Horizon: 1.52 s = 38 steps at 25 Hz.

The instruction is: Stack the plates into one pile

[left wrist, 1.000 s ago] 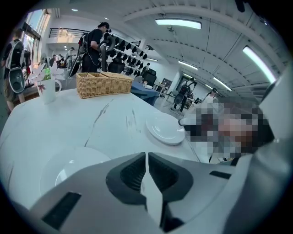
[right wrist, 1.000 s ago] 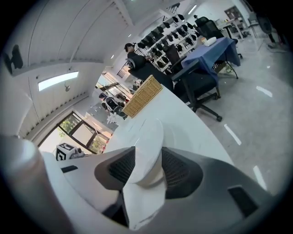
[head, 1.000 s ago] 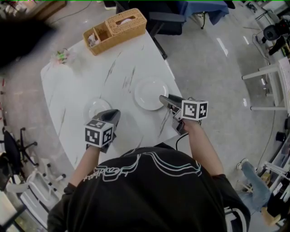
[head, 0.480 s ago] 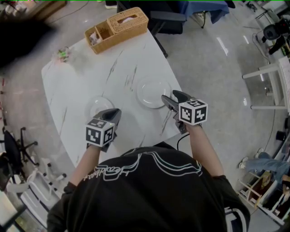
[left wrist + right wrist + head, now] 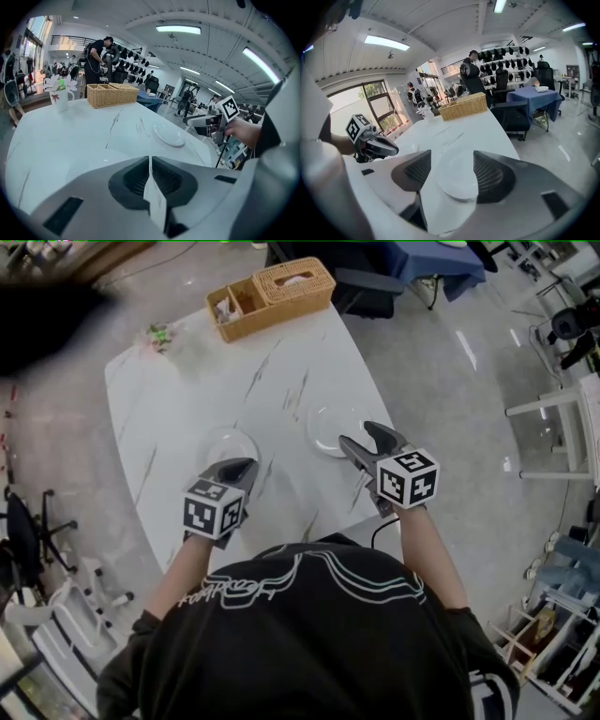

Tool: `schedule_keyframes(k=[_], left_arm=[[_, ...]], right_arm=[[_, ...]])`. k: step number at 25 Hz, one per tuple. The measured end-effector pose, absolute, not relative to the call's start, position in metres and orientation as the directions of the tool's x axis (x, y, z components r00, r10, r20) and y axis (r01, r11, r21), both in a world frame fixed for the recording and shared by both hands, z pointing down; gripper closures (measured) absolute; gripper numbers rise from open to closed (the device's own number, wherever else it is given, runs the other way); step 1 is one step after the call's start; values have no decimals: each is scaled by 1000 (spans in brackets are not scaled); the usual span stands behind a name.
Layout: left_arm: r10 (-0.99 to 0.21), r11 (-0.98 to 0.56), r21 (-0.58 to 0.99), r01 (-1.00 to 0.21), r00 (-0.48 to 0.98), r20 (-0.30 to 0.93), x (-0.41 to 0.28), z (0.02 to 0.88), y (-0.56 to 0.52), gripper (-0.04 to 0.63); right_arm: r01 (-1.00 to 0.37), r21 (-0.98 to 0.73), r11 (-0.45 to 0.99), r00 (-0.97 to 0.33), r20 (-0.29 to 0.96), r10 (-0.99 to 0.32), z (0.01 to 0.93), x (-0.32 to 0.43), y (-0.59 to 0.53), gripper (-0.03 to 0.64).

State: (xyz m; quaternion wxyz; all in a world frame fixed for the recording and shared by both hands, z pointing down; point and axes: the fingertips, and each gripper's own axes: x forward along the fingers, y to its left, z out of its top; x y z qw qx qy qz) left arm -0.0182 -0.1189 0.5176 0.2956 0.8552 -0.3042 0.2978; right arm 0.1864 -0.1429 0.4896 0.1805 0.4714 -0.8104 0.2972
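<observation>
Right gripper view: the right gripper's (image 5: 452, 155) ribbed grey jaws stand wide, having just been opening. A round glossy white plate (image 5: 457, 180) lies flat between them by the marble-veined tabletop's (image 5: 187, 381) right edge. The left gripper's (image 5: 150, 161) jaws meet, and a second plate (image 5: 230, 444) lies toward the near edge.

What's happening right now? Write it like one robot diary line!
right tongs: just been opening, right plate seen between, not gripped | left tongs: shut, beside left plate | stacking: not done
</observation>
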Motion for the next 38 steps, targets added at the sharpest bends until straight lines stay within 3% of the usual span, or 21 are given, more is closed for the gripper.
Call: schedule_keyframes(k=[9, 21, 38], left_arm=[[-404, -610, 323, -723, 635, 659, -70, 507, -109, 557], [-439, -561, 308, -768, 592, 676, -139, 513, -86, 557], [-444, -543, 237, -805, 516, 733, -165, 552, -94, 557]], right_arm=[[-814, -226, 535, -556, 572, -603, 466, 105, -131, 336], [-747, -210, 630, -614, 582, -533, 478, 10, -123, 331], [-723, -253, 643, -624, 638, -451, 524, -27, -126, 331]])
